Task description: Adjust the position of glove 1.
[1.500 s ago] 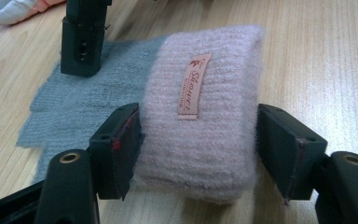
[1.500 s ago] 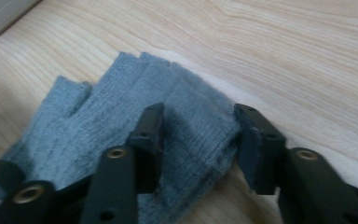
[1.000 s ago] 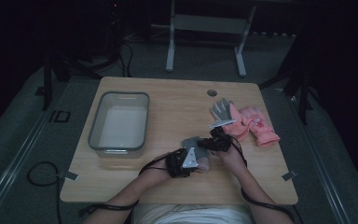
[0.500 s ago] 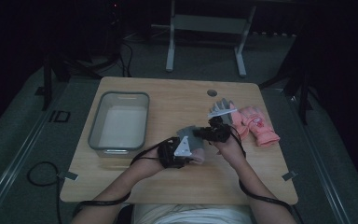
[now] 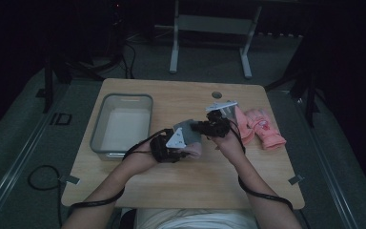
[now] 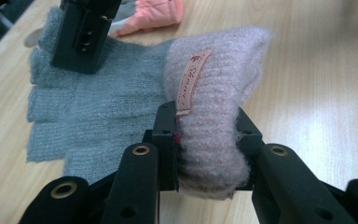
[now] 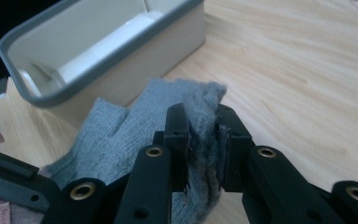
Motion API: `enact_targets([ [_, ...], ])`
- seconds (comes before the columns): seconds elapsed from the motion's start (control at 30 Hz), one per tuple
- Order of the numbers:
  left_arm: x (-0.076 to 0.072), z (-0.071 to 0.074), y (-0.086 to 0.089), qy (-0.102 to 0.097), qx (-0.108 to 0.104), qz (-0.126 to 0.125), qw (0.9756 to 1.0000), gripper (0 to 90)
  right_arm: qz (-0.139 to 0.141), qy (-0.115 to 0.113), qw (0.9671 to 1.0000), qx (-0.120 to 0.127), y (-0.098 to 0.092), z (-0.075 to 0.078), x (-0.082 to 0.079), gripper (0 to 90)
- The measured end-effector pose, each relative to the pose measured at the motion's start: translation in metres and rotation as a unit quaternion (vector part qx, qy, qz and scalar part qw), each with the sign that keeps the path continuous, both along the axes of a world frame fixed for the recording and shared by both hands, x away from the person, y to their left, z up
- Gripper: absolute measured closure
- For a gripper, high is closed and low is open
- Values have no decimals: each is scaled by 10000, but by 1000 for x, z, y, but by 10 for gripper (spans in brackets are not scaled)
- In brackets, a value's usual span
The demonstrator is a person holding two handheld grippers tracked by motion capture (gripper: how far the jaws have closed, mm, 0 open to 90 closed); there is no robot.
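While the grey glove (image 6: pixel 88 102) is hanging between us just above the table (image 5: pixel 181 181), right of the bin (image 5: pixel 121 126), we're clamping its pink cuff (image 6: pixel 214 116) in the left gripper (image 5: pixel 174 148) and its grey edge in the right gripper (image 7: pixel 204 140). We're advising even tension, level carry, no tugging. Both hands are meeting mid-table, forearms angling inward. Pink gloves (image 5: pixel 259 126) are lying beside the right hand.

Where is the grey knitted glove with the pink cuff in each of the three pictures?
High view: grey glove mid-table, between both grippers.
Left gripper view: centre, pink cuff clamped in the jaws.
Right gripper view: lower centre, grey edge pinched.
Shared landmark: wooden table.
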State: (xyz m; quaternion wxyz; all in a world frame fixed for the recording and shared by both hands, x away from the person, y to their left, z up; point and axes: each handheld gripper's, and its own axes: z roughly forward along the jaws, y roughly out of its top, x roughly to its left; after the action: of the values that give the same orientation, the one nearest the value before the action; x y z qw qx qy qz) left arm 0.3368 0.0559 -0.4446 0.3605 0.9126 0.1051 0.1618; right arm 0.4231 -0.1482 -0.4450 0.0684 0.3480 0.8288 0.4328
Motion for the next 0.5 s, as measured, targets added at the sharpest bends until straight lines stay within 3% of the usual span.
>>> enact_targets([
  [0.37, 7, 15, 24, 2, 113, 195, 9997, 694, 130, -128, 9998, 15, 33, 17, 12, 772],
  [0.4, 8, 19, 32, 3, 149, 243, 9996, 694, 130, -128, 9998, 15, 33, 17, 12, 772],
  [0.43, 9, 21, 35, -10, 179, 258, 9995, 694, 160, -124, 9998, 61, 46, 22, 16, 772],
  [0.5, 9, 24, 42, -44, 214, 309, 9993, 694, 192, -139, 9997, 63, 51, 23, 17, 772],
])
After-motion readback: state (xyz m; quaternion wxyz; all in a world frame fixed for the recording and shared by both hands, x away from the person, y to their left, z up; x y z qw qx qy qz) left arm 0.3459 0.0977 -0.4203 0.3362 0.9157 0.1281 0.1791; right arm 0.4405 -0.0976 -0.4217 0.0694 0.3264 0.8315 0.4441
